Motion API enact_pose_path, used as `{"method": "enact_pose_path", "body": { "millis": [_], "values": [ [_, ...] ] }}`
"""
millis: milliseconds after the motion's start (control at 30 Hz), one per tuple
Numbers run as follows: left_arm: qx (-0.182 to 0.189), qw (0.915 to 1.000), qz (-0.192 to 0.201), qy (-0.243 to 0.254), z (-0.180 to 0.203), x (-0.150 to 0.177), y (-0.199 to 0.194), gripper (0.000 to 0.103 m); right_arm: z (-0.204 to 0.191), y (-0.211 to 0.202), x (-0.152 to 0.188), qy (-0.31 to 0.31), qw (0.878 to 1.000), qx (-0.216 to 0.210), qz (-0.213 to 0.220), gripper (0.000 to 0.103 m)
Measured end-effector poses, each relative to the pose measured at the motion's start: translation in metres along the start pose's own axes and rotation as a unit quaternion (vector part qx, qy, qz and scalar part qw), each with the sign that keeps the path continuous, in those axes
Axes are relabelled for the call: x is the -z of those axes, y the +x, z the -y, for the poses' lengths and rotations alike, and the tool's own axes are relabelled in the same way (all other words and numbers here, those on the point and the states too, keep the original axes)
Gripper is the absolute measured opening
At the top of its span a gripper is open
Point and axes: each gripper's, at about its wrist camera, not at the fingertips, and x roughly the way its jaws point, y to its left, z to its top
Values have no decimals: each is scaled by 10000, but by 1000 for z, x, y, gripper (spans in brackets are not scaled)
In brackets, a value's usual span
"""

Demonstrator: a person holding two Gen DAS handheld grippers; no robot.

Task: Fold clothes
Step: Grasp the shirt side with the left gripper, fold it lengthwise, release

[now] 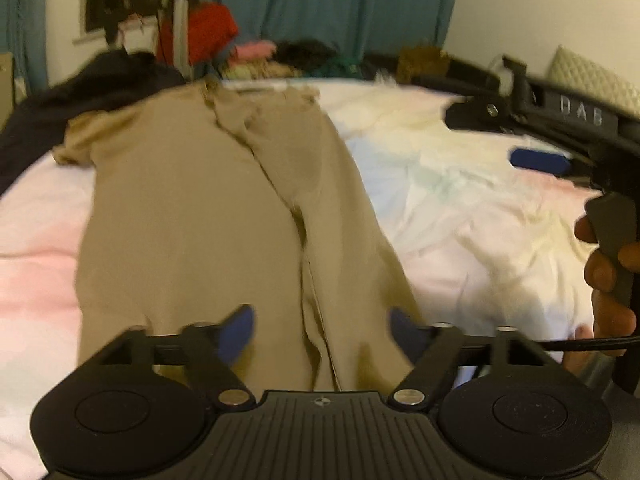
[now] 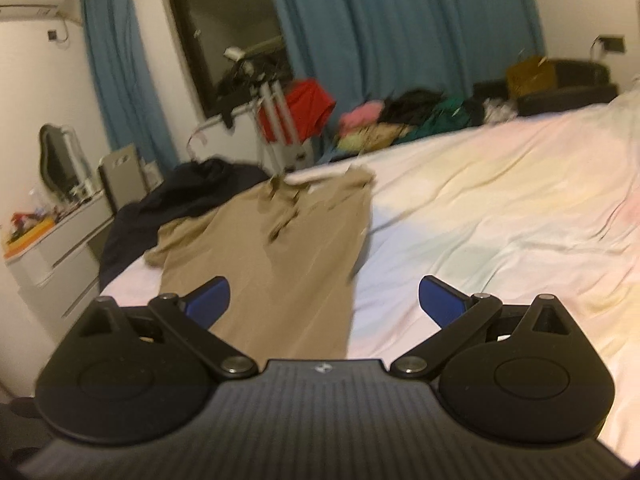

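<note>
Tan trousers (image 1: 224, 216) lie lengthwise on the pastel bedsheet (image 1: 460, 208), waistband at the far end. My left gripper (image 1: 322, 330) is open, just above the near end of the trousers, holding nothing. In the right wrist view the trousers (image 2: 276, 264) lie left of centre. My right gripper (image 2: 324, 300) is open and empty, above the trousers' right edge and the sheet (image 2: 500, 208). The right gripper's body (image 1: 560, 120) and the hand on it show at the right edge of the left wrist view.
A dark garment (image 1: 80, 96) lies at the bed's far left, also in the right wrist view (image 2: 188, 200). A pile of coloured clothes (image 2: 392, 120), a red cloth on a stand (image 2: 308, 108) and blue curtains (image 2: 400, 20) are beyond the bed. A white dresser (image 2: 52, 248) stands left.
</note>
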Motion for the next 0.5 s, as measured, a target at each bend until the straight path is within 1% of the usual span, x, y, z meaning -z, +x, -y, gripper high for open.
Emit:
{"method": "enact_pose_path", "body": {
  "millis": [133,267,400,433,500],
  "values": [
    [79,9988,490,-11,0,-6,-14,89,8,-12,-8,-84,9973,510,517,103],
    [375,9962,775,-87,3,-10,-29,90,20,-22,-15,-116,9916,942,877,103],
    [502,9935,1006,-155,7,-10,-46,92,41,-29,-21,183,9892,1057,999,103],
    [498,9931,1050,-162,8,-10,-49,92,45,-30,-21,270,9887,1076,1012,103],
    [358,9929,1125,-113,8,-10,-53,92,53,-34,-23,405,9860,1176,1115,103]
  ]
}}
